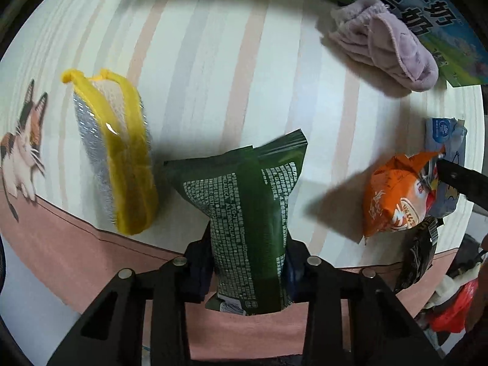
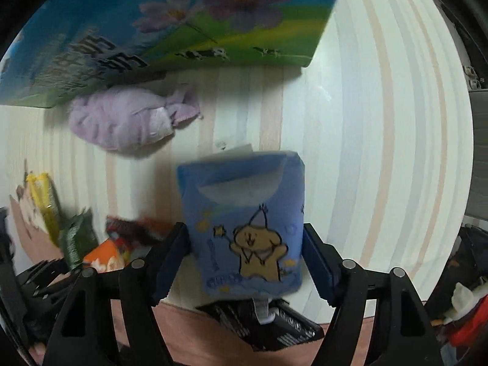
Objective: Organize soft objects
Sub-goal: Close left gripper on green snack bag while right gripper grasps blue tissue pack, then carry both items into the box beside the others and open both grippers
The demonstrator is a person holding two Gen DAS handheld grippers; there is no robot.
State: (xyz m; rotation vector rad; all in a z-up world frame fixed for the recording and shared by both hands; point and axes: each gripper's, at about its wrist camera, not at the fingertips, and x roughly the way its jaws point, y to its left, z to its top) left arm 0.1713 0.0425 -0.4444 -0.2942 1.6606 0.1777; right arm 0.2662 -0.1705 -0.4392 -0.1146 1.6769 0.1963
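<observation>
My left gripper (image 1: 248,262) is shut on a dark green pouch (image 1: 244,210) with white print, held above the striped table. My right gripper (image 2: 245,256) is shut on a blue tissue pack (image 2: 244,225) with a bear drawing; the pack also shows at the right edge of the left wrist view (image 1: 445,149). A yellow and silver scrubbing sponge (image 1: 119,158) lies left of the green pouch. A lilac plush cloth (image 1: 384,48) lies at the far right, also in the right wrist view (image 2: 122,122). An orange snack bag (image 1: 393,195) sits right of the pouch.
A printed milk carton box (image 2: 170,30) stands at the back of the table, touching the lilac cloth. A black packet (image 2: 268,326) lies under the tissue pack near the table's front edge (image 1: 91,250). A cat picture (image 1: 21,152) is on the tablecloth at left.
</observation>
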